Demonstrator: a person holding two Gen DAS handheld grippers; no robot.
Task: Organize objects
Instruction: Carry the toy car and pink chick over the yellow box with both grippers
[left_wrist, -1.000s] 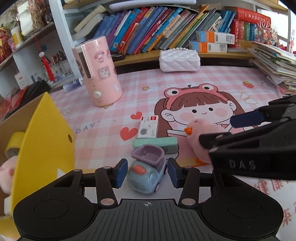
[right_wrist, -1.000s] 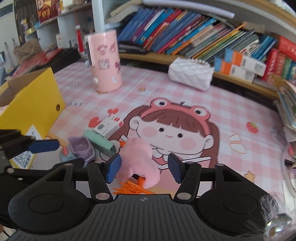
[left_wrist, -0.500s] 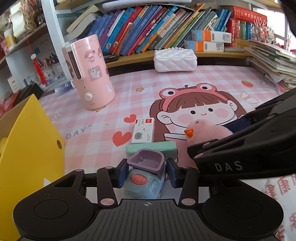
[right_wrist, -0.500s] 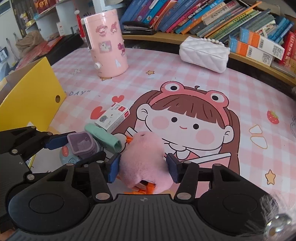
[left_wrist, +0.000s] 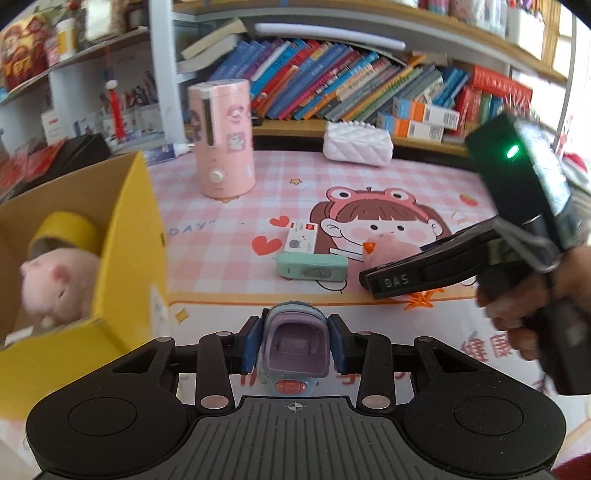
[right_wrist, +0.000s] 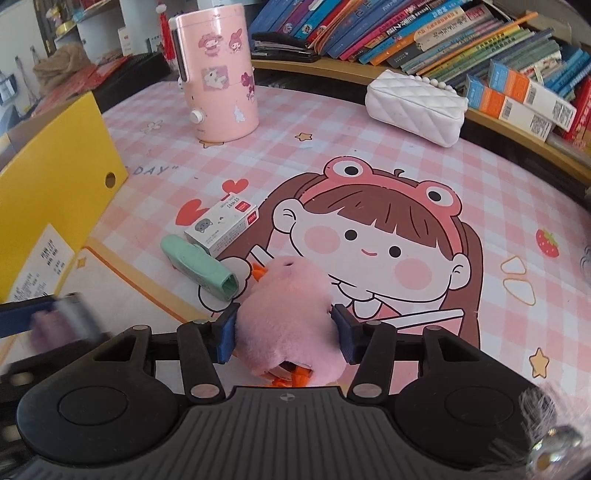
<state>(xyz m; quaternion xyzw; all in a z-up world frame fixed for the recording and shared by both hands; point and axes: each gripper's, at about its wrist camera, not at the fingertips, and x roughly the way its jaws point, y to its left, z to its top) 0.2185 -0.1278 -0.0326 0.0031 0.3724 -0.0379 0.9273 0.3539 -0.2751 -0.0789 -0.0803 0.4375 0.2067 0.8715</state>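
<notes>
My left gripper (left_wrist: 293, 345) is shut on a small blue and purple toy car (left_wrist: 293, 350) and holds it above the mat, beside the open yellow box (left_wrist: 125, 236). The box holds a pink plush pig (left_wrist: 59, 284) and a roll of yellow tape (left_wrist: 66, 230). My right gripper (right_wrist: 286, 330) is shut on a pink plush bird (right_wrist: 288, 317) with orange feet, low over the mat. The bird also shows in the left wrist view (left_wrist: 388, 245). A mint green case (right_wrist: 197, 267) and a small white carton (right_wrist: 223, 223) lie on the mat in front.
A pink humidifier (right_wrist: 218, 70) stands at the back of the pink checked mat (right_wrist: 332, 147). A white quilted purse (right_wrist: 413, 107) lies before a shelf of books (right_wrist: 424, 33). The yellow box wall (right_wrist: 55, 206) is at the left.
My left gripper closed on the toy car and lifted it back towards the yellow box. My right gripper closed on the pink plush bird.
</notes>
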